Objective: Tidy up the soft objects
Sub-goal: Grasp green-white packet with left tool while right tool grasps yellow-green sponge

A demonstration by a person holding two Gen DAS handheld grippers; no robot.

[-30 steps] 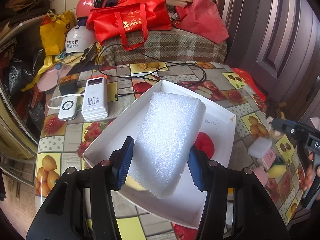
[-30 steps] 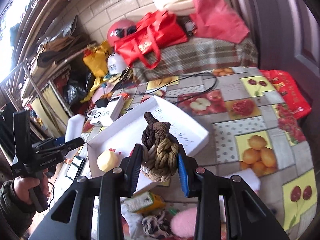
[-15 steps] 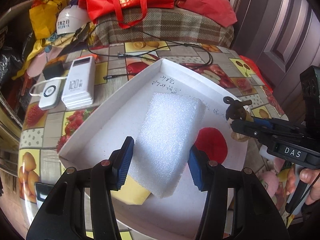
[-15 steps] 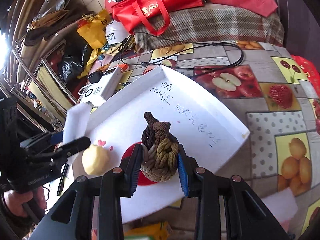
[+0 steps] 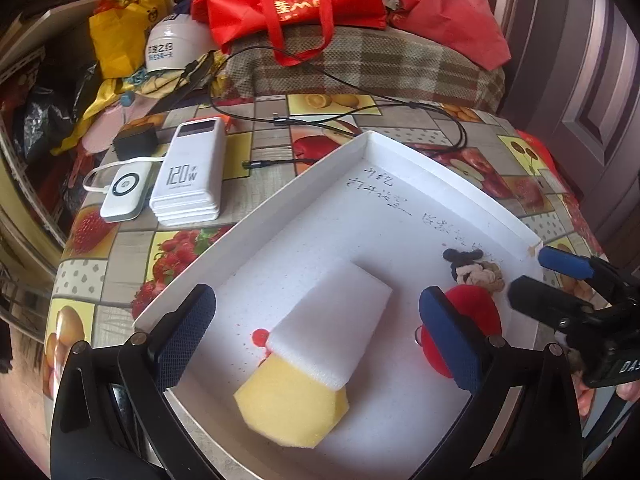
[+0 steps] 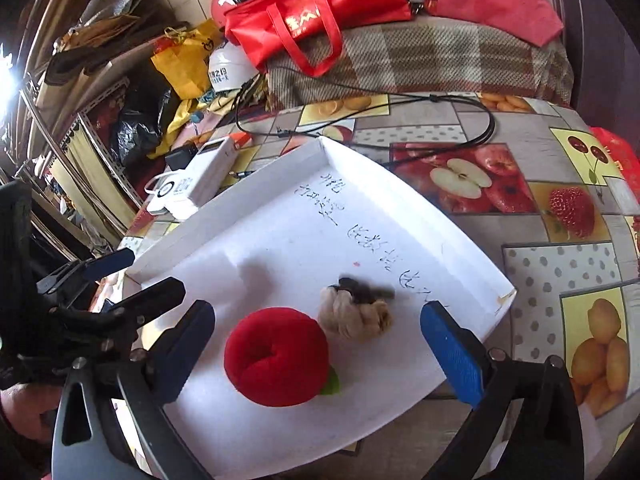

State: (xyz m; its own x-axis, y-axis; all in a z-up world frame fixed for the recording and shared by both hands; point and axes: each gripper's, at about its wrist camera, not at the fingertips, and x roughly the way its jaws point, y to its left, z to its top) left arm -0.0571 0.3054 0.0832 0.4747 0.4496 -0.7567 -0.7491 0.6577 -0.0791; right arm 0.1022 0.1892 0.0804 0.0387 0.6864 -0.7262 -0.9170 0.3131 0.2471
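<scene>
A white tray (image 5: 280,200) sits on the fruit-print table. In it lie a white foam block (image 5: 332,320) leaning on a yellow sponge (image 5: 292,404), a red plush apple (image 6: 276,354) and a knotted brown and tan rope toy (image 6: 356,312). My left gripper (image 5: 316,336) is open, its jaws either side of the foam block and apart from it. My right gripper (image 6: 316,348) is open above the red apple and the rope toy. The apple (image 5: 476,312) and the rope toy (image 5: 476,268) also show in the left wrist view, beside the right gripper's fingers (image 5: 560,264).
Two white power banks (image 5: 188,176) and a black charger (image 5: 134,142) lie left of the tray. Black cables (image 5: 360,116) run behind it. Red bags (image 5: 288,0), a helmet and a plaid cloth are at the back. The tray (image 6: 460,240) reaches near the table's right part.
Both grippers have opened. The foam block left my left gripper and now rests on the yellow sponge. The rope toy left my right gripper and lies in the tray by the red apple.
</scene>
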